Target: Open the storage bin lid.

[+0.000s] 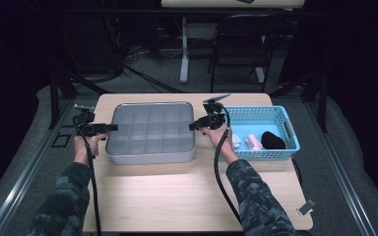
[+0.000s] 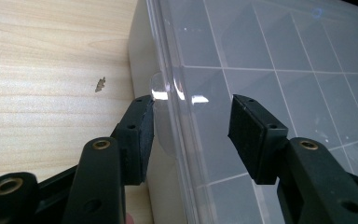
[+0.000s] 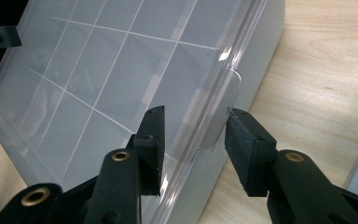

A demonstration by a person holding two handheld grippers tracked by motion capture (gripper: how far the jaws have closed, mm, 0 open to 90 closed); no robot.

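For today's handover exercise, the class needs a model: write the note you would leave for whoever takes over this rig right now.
Left hand-held gripper: jaws straddle the left rim and side tab of the lidded compartment box, not clamped; a gap shows at one pad.
Right hand-held gripper: jaws straddle the right rim and its clear tab, with a gap at the pads.
Box sits mid-table, lid on. Blue basket to its right holds a few small items.
Done: both grippers placed at the side tabs.
Left: probably close on the tabs and lift the lid.
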